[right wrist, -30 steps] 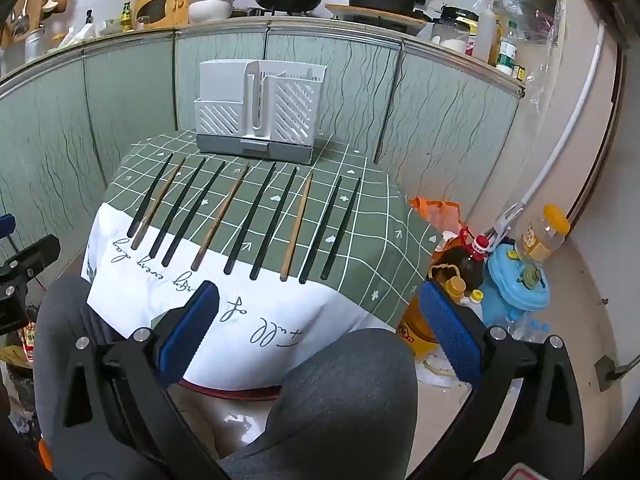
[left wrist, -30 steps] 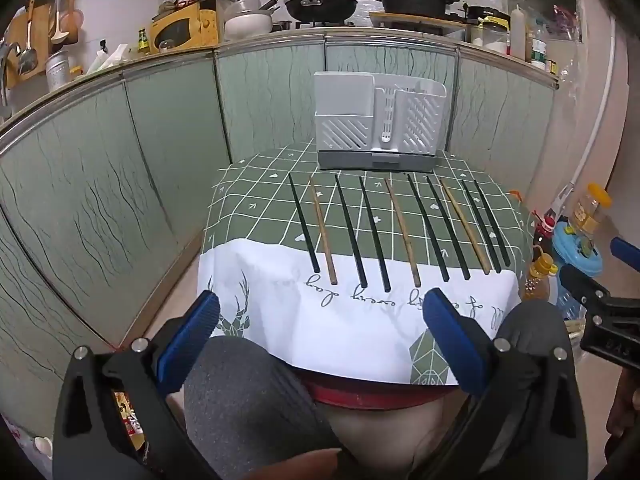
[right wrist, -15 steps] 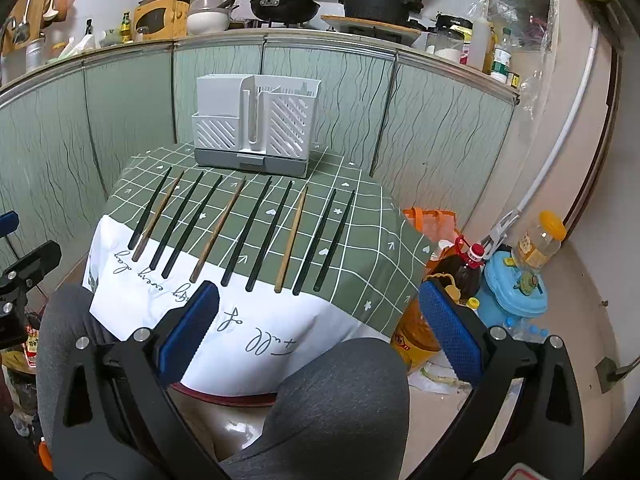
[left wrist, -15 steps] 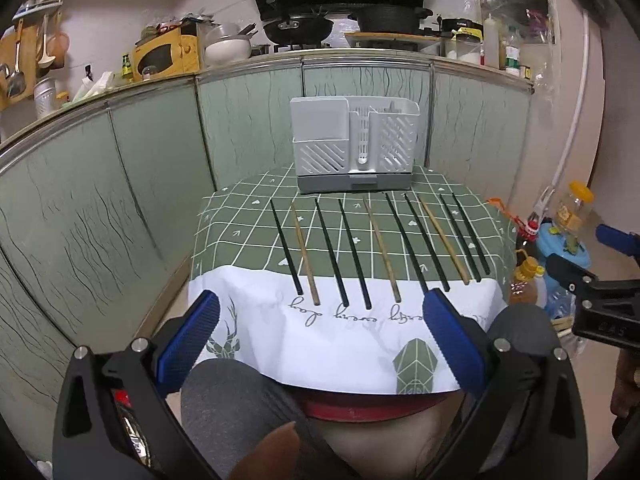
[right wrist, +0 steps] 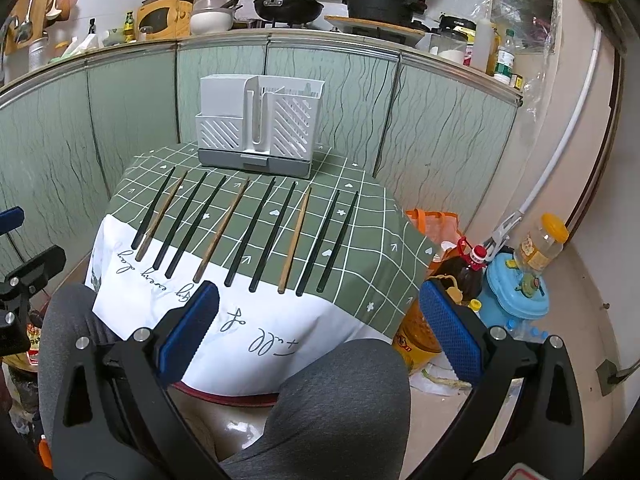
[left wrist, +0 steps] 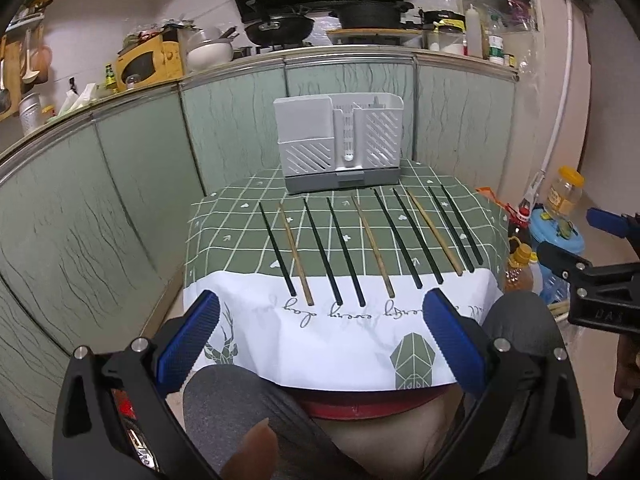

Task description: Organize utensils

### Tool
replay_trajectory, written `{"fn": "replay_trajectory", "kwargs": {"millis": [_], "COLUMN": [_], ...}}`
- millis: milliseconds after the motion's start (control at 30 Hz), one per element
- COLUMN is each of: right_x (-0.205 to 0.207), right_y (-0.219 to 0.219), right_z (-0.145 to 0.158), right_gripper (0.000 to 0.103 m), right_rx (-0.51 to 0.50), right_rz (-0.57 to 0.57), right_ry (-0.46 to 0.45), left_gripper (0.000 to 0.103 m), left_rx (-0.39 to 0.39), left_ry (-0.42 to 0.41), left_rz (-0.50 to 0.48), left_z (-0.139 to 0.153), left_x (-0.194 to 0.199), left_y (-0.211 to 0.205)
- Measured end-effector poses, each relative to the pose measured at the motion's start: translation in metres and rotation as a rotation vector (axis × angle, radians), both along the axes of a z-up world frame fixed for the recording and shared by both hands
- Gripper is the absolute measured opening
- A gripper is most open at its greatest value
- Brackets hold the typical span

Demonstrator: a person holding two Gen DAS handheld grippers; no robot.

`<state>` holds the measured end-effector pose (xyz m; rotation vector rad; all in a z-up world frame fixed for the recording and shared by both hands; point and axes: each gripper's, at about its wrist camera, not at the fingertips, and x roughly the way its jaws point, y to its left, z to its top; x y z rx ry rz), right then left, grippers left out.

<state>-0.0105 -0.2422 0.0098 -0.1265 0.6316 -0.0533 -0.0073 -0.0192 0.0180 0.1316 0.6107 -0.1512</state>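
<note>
Several chopsticks, black (left wrist: 342, 250) and wooden (left wrist: 373, 245), lie side by side on a green checked tablecloth (left wrist: 224, 236); they also show in the right wrist view (right wrist: 254, 231). A white and grey utensil holder (left wrist: 340, 144) stands upright at the table's far edge, also in the right wrist view (right wrist: 258, 124). My left gripper (left wrist: 320, 326) is open and empty, held before the table's near edge. My right gripper (right wrist: 318, 322) is open and empty, near the table's front right corner; it shows at the right of the left wrist view (left wrist: 600, 256).
Green cabinet panels (left wrist: 132, 184) curve behind and left of the table. Oil bottles (right wrist: 466, 268), a blue container (right wrist: 516, 292) and a jar (right wrist: 540, 240) stand on the floor to the right. The person's grey-clad knees (right wrist: 340, 400) are below the grippers.
Both grippers have drawn back and tilted up a little, so the table and holder sit lower and more centred in view. Nothing on the table has moved.
</note>
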Motion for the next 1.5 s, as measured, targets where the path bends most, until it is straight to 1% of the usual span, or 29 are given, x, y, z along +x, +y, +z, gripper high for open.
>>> {"fn": "replay_trajectory", "kwargs": {"millis": [267, 400, 567, 800, 1000, 1300, 1500], "right_x": [0.002, 0.002, 0.003, 0.003, 0.002, 0.001, 0.002], "right_y": [0.004, 0.004, 0.006, 0.006, 0.005, 0.001, -0.001], "right_z": [-0.003, -0.005, -0.006, -0.007, -0.007, -0.007, -0.008], "right_gripper": [0.096, 0.096, 0.096, 0.096, 0.096, 0.096, 0.096], "right_rx": [-0.01, -0.009, -0.009, -0.008, -0.008, 0.003, 0.008], "right_rz": [0.008, 0.012, 0.016, 0.015, 0.013, 0.012, 0.003], "right_ry": [0.011, 0.016, 0.021, 0.02, 0.018, 0.021, 0.03], "left_gripper": [0.099, 0.099, 0.099, 0.099, 0.099, 0.099, 0.099], "left_rx": [-0.016, -0.043, -0.06, -0.046, -0.034, -0.042, -0.063], "left_ry": [0.035, 0.041, 0.04, 0.026, 0.032, 0.024, 0.024], "left_rz": [-0.012, -0.002, 0.01, 0.031, 0.05, 0.065, 0.078], "left_z": [-0.006, -0.008, -0.009, -0.009, -0.011, -0.01, -0.008], "left_x": [0.003, 0.003, 0.003, 0.003, 0.004, 0.005, 0.007], "left_y": [0.001, 0.005, 0.009, 0.012, 0.016, 0.022, 0.03]}}
